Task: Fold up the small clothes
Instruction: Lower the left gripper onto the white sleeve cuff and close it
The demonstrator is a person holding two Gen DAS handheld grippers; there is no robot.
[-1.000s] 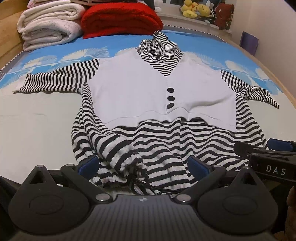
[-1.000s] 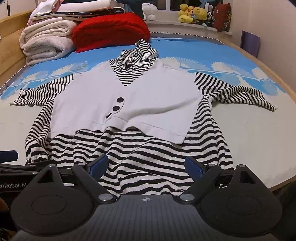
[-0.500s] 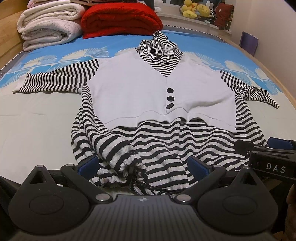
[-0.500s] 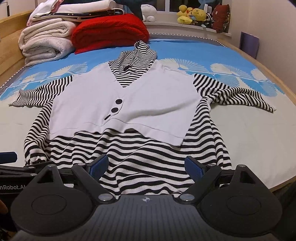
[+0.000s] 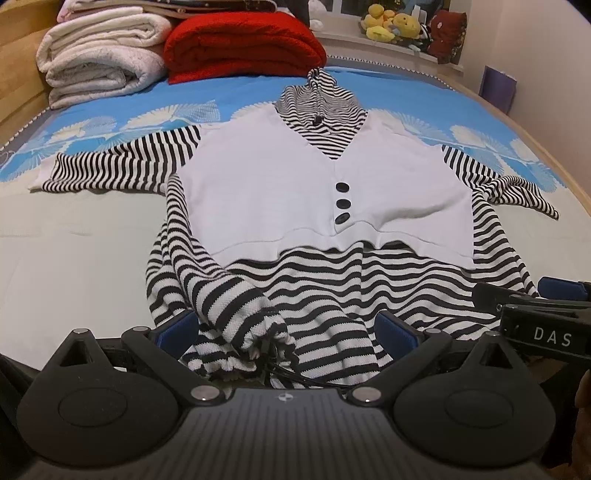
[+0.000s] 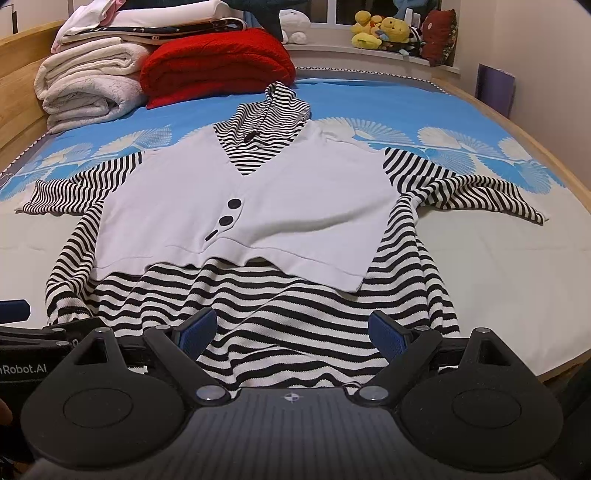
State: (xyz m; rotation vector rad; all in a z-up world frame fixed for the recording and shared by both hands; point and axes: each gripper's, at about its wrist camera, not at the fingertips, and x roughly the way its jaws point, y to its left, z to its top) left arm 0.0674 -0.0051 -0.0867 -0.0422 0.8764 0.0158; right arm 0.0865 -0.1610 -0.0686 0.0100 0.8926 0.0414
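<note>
A black-and-white striped hooded top with a white vest panel (image 5: 295, 192) (image 6: 258, 206) lies spread front-up on the bed, sleeves out to both sides, hood toward the pillows. Its hem is at the near edge; the left hem corner (image 5: 243, 332) is bunched, with a black drawstring showing. My left gripper (image 5: 288, 332) is open, its blue pads either side of that bunched hem. My right gripper (image 6: 291, 330) is open over the flat striped hem (image 6: 288, 314). Each gripper shows at the edge of the other's view.
Folded white blankets (image 5: 99, 55) and a red blanket (image 5: 240, 44) are stacked at the head of the bed. Plush toys (image 6: 384, 29) sit on the windowsill. The wooden bed edge (image 6: 554, 173) runs along the right, with a purple box (image 6: 495, 88) beyond.
The right gripper has moved slightly forward over the hem. The left gripper and the garment have hardly moved.
</note>
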